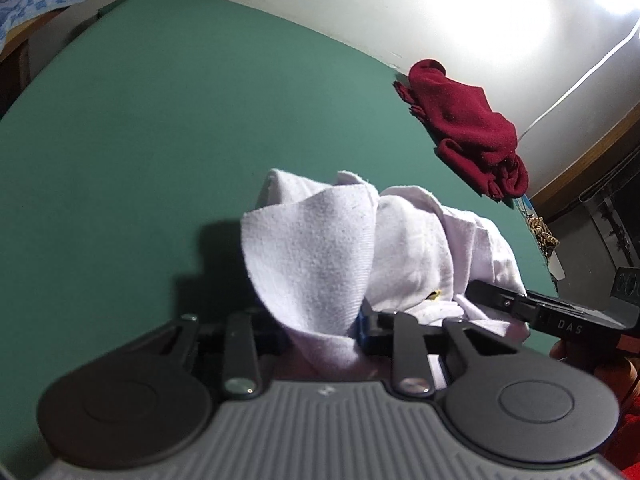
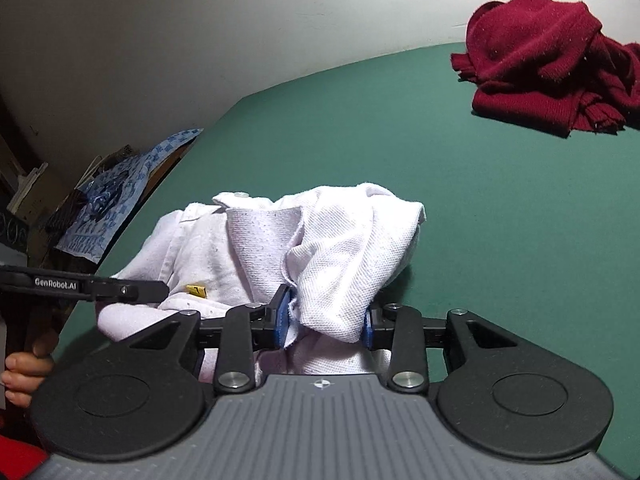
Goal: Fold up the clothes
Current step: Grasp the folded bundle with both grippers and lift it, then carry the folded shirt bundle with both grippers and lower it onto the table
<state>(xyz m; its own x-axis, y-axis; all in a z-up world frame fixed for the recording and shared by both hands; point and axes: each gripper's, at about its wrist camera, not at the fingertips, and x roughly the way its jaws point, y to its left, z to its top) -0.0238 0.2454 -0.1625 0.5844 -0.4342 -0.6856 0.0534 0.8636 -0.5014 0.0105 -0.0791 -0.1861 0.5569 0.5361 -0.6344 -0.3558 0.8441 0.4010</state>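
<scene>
Gripping bunched white shirt (image 2: pixel 320 252) cloth on the green table (image 2: pixel 480 200) with both the right hand-held gripper (image 2: pixel 325 322) and the left hand-held gripper (image 1: pixel 320 332), folding being unfinished, the dark red garment (image 2: pixel 548 64) lying crumpled well apart.

Bare green tabletop (image 2: pixel 500 220) is lying open all around; only a crumpled maroon knitted garment (image 2: pixel 548 64) is blocking the far edge.
</scene>
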